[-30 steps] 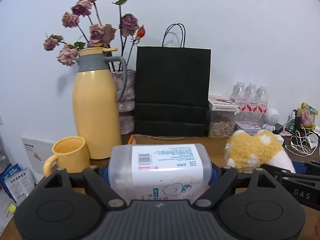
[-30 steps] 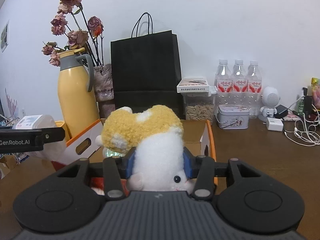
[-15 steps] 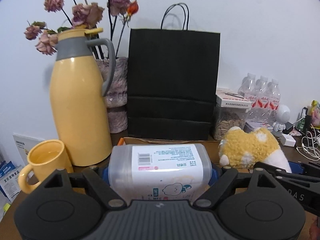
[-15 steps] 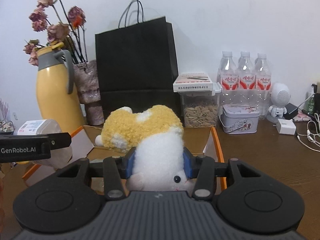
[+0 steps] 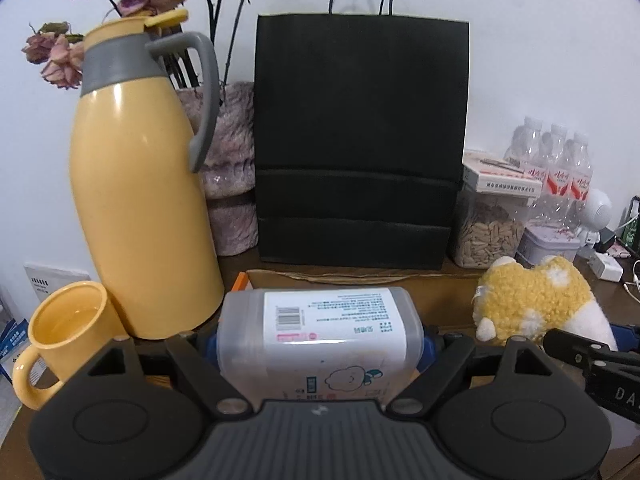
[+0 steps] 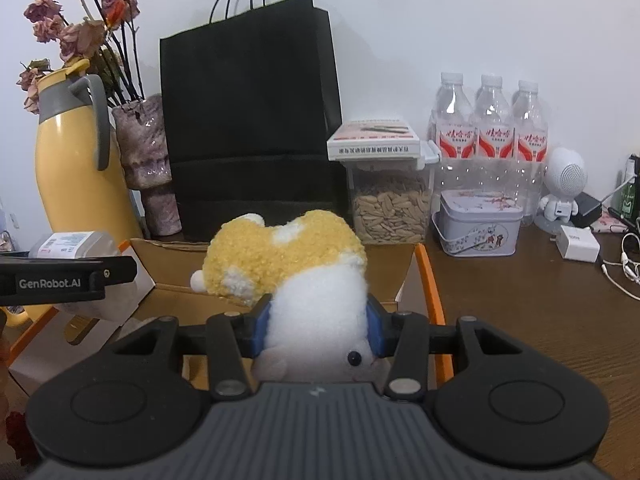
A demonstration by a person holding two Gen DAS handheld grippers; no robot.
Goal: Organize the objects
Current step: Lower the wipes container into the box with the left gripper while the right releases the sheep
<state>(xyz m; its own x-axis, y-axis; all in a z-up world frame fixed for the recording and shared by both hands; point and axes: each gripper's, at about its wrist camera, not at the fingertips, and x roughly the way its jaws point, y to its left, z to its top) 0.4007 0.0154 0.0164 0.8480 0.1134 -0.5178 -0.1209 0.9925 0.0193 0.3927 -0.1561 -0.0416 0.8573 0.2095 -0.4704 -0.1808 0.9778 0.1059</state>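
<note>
At the far left a mug (image 5: 64, 332) stands on the counter (image 6: 540, 312) just beside the tall yellow flask (image 5: 140, 200), both set back towards the wall, which leaves the ground in front free for sorting. Behind the flask a vase (image 5: 232, 168) of dried flowers and a black bag (image 5: 360, 140) line the wall, out of the way. In front of the bag lies an open cardboard box (image 6: 404, 264) with orange edges, its mouth up, which I judge to be where the carried things are meant to go. The left tool (image 5: 320, 340) is clenched on a wipes tub (image 5: 320, 328), gripping it by its two short ends so the long body lies crosswise and level, above the near edge of the box. Just to its right the right tool (image 6: 318, 320) squeezes a plush toy (image 6: 296, 264) at its white middle, the soft body pinched in between the blue pads (image 6: 262, 324) and the yellow part pointing forward over the box; a grip at the waist keeps it from flopping. Further right a seed jar (image 6: 390, 204), three bottles (image 6: 492, 136), a tin (image 6: 480, 224) and a small white figure (image 6: 564, 184) stand along the wall, clear of the box
</note>
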